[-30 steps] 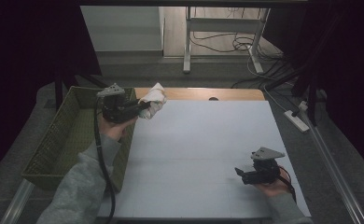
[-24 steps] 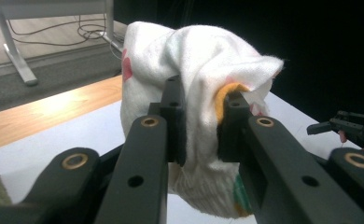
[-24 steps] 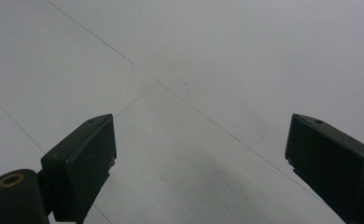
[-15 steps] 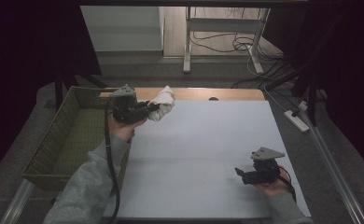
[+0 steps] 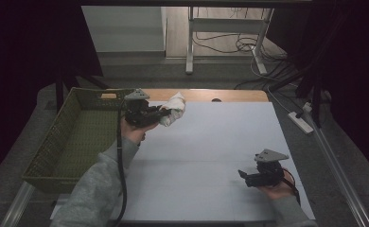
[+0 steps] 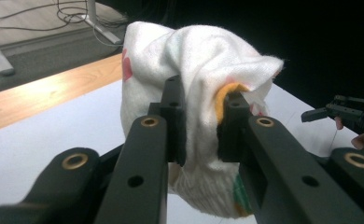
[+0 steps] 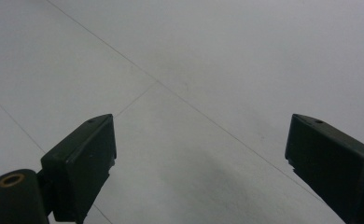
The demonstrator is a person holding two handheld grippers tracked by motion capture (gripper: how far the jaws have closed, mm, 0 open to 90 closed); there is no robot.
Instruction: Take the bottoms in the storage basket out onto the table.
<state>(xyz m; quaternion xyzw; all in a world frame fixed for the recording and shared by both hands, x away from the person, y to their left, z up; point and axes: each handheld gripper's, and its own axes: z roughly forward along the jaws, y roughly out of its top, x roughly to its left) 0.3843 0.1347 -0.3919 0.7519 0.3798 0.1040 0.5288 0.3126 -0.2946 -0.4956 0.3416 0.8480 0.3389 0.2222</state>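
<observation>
Beside the basket (image 5: 69, 142), at the far left part of the table (image 5: 211, 156), the left gripper (image 5: 166, 113) was clamped on a bunched white cloth (image 5: 174, 108). In the left gripper view its jaws pinched the cloth (image 6: 194, 93) between them, the pads pressing into the fabric from both sides; the cloth bulged above and below the jaws, with a red mark on its left side, an orange patch near the right jaw and a bit of green low down. The cloth hung clear of the table, just past the basket's far right corner and near the table's wooden far edge (image 5: 230, 94). The left hand (image 5: 134, 130) gripped the gripper's body, its grey sleeve (image 5: 95, 189) running along the basket's right wall, with the cable trailing over the sleeve.

Well away from the basket, near the table's near right corner, the right gripper (image 5: 241, 174) lay low over the white surface, held by the right hand (image 5: 275, 189), pointing left toward the basket. In the right gripper view its jaws stood wide apart with nothing between them, bare table (image 7: 194, 70) under them. The right gripper (image 6: 311, 114) also appeared far off in the left gripper view.
</observation>
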